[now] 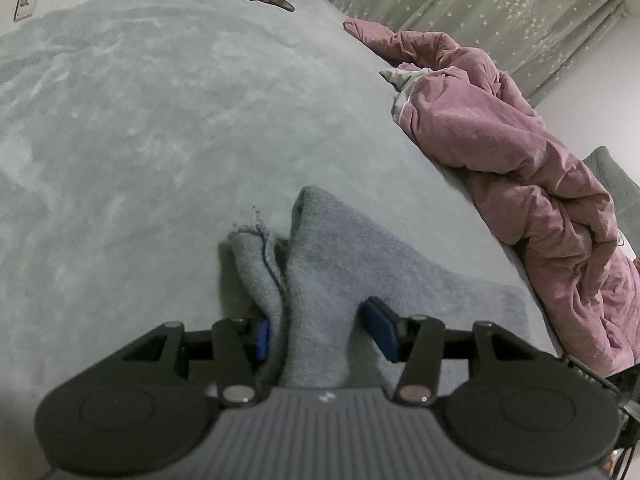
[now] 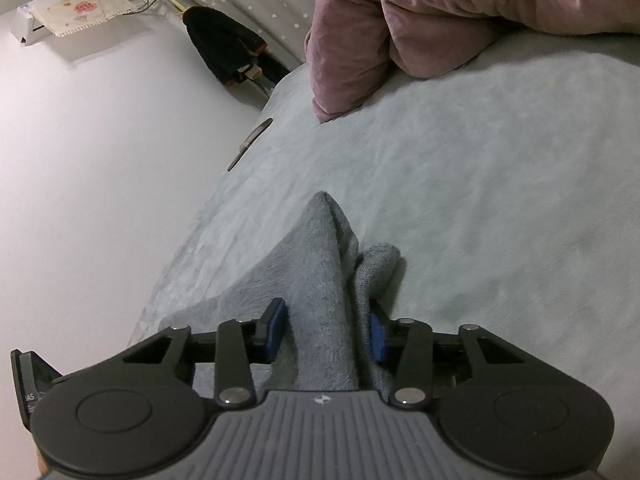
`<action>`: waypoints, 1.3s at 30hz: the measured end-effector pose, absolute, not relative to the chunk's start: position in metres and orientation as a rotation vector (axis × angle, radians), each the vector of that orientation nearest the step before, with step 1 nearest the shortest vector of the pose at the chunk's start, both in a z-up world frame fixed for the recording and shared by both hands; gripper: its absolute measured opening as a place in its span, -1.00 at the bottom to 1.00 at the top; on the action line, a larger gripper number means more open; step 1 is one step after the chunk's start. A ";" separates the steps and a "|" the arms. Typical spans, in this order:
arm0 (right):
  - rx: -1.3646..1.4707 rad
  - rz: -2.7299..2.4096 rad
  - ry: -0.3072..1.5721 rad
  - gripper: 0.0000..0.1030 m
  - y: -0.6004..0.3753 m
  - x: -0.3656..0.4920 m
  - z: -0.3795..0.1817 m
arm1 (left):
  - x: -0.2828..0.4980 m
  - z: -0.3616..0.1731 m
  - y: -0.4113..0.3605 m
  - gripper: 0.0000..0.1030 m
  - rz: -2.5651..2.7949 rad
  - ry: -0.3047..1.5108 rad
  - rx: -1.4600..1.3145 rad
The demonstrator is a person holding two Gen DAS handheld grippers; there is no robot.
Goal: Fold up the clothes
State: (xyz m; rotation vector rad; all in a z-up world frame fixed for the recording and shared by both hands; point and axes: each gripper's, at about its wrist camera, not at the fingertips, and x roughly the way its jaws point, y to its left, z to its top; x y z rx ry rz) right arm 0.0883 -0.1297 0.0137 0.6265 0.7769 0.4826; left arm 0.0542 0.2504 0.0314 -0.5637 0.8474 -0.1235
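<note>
Grey knit garment (image 1: 320,280) lies at near edge of the pale bed cover (image 1: 140,120), pink quilt (image 1: 500,140) far right. Left gripper (image 1: 320,330) and right gripper (image 2: 326,334) each pinch a bunched fold. Step: grasping corners. Next, likely: lift evenly, carry fold over.

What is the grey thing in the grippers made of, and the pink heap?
Grey garment: looks like soft knit, maybe wool or fleece; its surface is fuzzy and matte. Pink quilt: seems velvety plush with padding; it has a faint sheen and puffy folds.
</note>
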 end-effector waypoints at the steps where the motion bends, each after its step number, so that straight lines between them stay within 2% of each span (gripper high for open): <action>1: 0.626 0.480 0.778 -0.26 -0.129 0.088 0.014 | 0.054 0.032 0.249 -0.08 -0.121 0.845 -0.560; 6: 0.581 0.461 0.771 -0.38 -0.123 0.087 0.020 | 0.053 0.034 0.246 -0.14 -0.106 0.836 -0.546; 12: 0.524 0.449 0.767 -0.41 -0.117 0.086 0.027 | 0.053 0.038 0.242 -0.26 -0.104 0.828 -0.521; 29: 0.537 0.450 0.768 -0.41 -0.117 0.090 0.023 | 0.055 0.033 0.247 -0.08 -0.125 0.844 -0.554; 39: 0.488 0.438 0.750 -0.42 -0.110 0.086 0.027 | 0.053 0.035 0.240 -0.16 -0.111 0.827 -0.537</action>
